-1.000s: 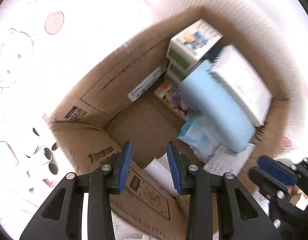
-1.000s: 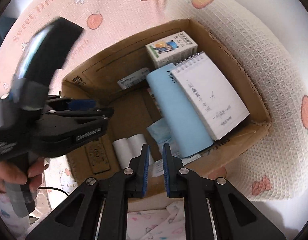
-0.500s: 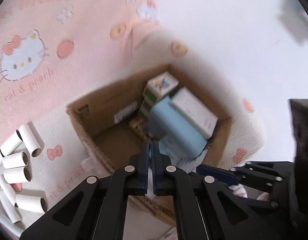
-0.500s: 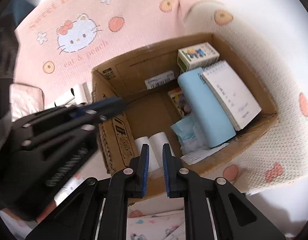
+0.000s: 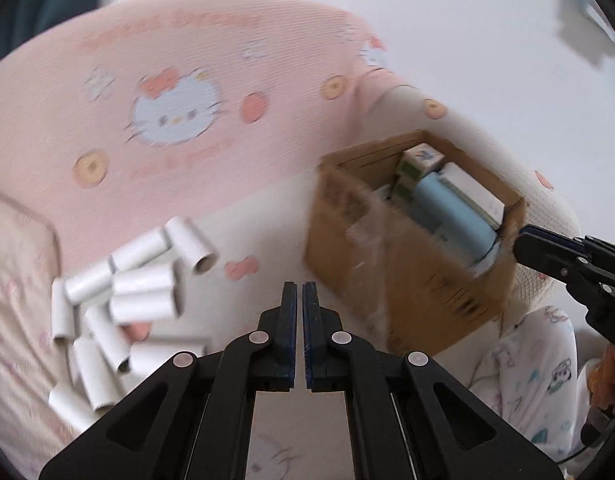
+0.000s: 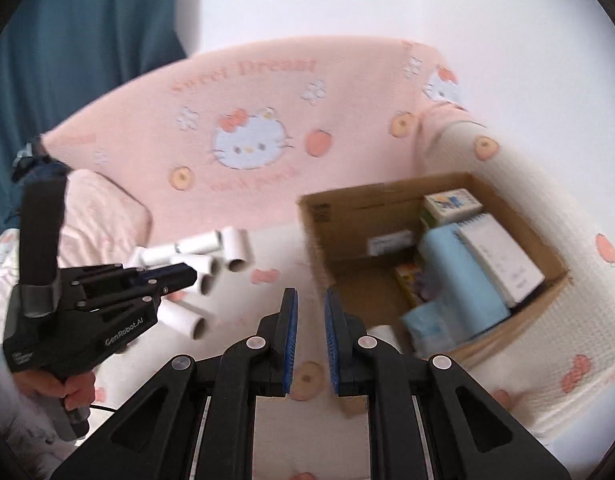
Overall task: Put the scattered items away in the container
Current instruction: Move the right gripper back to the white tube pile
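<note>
A brown cardboard box (image 5: pixel 411 276) (image 6: pixel 339 216) stands on the sofa seat at the right. It holds a blue roll (image 6: pixel 463 280), a spiral notepad (image 6: pixel 503 256), small printed boxes (image 6: pixel 451 204) and a white tube (image 6: pixel 383 334). A pile of white cardboard tubes (image 5: pixel 119 292) (image 6: pixel 207 256) lies on the seat to the left of the box. My left gripper (image 5: pixel 299 304) is shut and empty, held above the seat between pile and box. My right gripper (image 6: pixel 309 320) has a narrow gap between its pads, holds nothing, and hangs in front of the box's left wall.
The pink Hello Kitty sofa back (image 6: pixel 247 140) rises behind. A pink cushion (image 6: pixel 103 220) lies at the left. A blue curtain (image 6: pixel 67 40) hangs at the far left. The person's patterned trousers (image 5: pixel 539 376) show at the lower right.
Both grippers have pulled up and back from the box. The left one shut and swung left toward the tube pile. The right gripper's pads have parted a little.
</note>
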`<state>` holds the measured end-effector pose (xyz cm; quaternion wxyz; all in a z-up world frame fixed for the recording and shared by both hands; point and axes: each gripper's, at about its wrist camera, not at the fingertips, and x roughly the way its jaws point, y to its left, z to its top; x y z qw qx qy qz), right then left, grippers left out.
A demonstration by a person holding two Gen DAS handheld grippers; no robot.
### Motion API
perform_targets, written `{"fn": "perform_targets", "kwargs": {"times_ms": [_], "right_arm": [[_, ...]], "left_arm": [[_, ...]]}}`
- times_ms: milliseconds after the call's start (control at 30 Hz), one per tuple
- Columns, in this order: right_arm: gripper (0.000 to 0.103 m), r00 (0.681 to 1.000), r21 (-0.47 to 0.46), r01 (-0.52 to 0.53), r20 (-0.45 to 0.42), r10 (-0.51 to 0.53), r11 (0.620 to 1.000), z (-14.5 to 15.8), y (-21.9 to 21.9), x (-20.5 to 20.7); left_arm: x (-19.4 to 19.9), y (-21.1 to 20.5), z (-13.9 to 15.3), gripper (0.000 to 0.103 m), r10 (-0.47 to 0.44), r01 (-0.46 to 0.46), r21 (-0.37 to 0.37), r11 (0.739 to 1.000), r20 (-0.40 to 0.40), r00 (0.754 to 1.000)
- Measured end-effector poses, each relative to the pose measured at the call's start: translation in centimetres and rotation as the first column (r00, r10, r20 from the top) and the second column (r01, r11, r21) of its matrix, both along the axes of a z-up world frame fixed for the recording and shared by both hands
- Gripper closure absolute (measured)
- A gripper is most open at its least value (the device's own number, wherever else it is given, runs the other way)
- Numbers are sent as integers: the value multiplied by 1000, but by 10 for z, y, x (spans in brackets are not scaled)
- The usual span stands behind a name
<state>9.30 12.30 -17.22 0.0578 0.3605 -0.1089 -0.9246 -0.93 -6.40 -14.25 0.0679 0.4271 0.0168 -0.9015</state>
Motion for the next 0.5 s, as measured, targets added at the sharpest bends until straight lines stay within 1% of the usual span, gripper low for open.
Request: {"fn": "perform_targets", "kwargs": {"times_ms": [167,267,333,400,433,467,500], "right_arm": [[93,995,84,-101,12,100,991,-6,-42,-7],[93,981,119,-192,25,190,974,-17,-71,-17],[93,966,138,-256,55,251,957,-25,-88,-27],[93,951,162,-307,94,295,938,-35,-105,-40],[93,945,173,-325,106,311,930,-39,-112,-44],[93,936,189,-350,120,332,918,-44,-120,-49],[93,926,207,-374,135,352,904,-50,-127,-54]], "left_arm": [[35,-35,-2,100,63,-63,-8,998,27,998],[49,-53,-13,100,103,-102,-18,995,74,992],[55,-67,-23,100,148,-149,-7,989,111,983],[59,-80,-32,99,205,-212,29,977,156,966],[62,-90,-36,95,249,-263,62,963,176,952],[64,-97,-39,86,274,-296,97,950,189,943],[66,-104,-41,80,294,-323,132,937,198,935]]}}
